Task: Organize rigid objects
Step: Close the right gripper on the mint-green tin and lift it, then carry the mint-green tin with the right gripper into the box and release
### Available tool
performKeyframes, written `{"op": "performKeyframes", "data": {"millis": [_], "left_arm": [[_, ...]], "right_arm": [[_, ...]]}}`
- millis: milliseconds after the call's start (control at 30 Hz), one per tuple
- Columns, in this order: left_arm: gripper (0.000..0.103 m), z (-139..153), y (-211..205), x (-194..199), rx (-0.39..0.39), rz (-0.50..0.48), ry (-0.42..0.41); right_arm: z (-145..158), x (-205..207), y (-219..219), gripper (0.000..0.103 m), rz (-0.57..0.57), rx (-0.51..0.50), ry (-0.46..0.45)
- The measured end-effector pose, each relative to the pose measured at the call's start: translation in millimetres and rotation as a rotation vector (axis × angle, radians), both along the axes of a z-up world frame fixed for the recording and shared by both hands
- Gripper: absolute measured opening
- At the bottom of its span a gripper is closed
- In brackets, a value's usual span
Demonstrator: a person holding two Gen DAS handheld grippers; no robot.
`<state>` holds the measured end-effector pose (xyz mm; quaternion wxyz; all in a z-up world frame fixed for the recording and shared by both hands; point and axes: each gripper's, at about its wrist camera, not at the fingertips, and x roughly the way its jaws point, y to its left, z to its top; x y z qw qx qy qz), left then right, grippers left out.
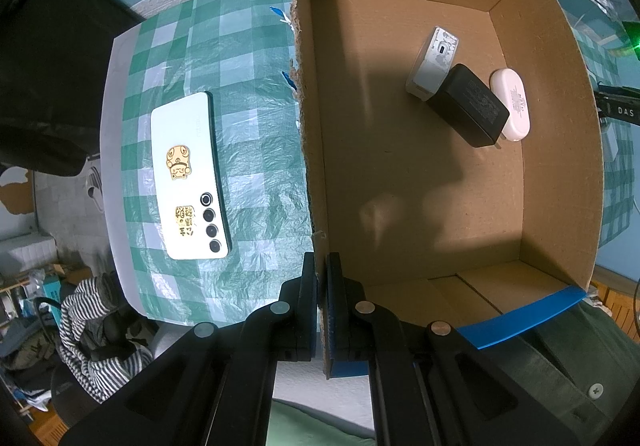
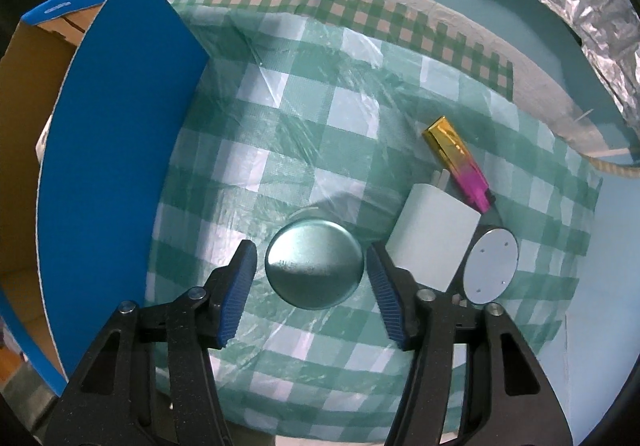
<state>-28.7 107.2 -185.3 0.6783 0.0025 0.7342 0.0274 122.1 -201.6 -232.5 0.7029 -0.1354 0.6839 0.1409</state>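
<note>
Inside the cardboard box [image 1: 420, 185] we see a white charger [image 1: 432, 61], a black charger [image 1: 468, 105] and a white case [image 1: 512, 105] bunched near one wall. Our left tool [image 1: 322, 286] is clamped tight on the box's wall. Our right tool [image 2: 312, 278] stands open around a round tin [image 2: 315, 264] on the table [image 2: 280, 149], pads not touching it. Beside the box lies a phone [image 1: 188, 173].
</note>
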Motion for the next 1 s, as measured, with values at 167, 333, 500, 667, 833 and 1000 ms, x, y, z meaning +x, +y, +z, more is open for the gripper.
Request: {"op": "performKeyframes", "data": {"millis": [167, 333, 500, 667, 833, 1000], "left_arm": [[0.004, 0, 0, 0, 0.001, -0.001, 0.000], [0.004, 0, 0, 0, 0.001, -0.001, 0.001], [0.004, 0, 0, 0, 0.002, -0.002, 0.001], [0.004, 0, 0, 0, 0.002, -0.002, 0.001], [0.004, 0, 0, 1, 0.002, -0.002, 0.002], [0.004, 0, 0, 0, 0.002, -0.002, 0.002]], "right_arm": [[0, 2, -2, 0.044, -0.014, 0.005, 0.003], [8, 0, -1, 0.044, -0.004, 0.002, -0.004], [22, -3, 6, 0.044, 0.019, 0.006, -0.021], [43, -7, 14, 0.044, 0.047, 0.025, -0.046], [65, -11, 26, 0.044, 0.074, 0.040, -0.067], [81, -12, 36, 0.044, 0.102, 0.053, -0.083]]}}
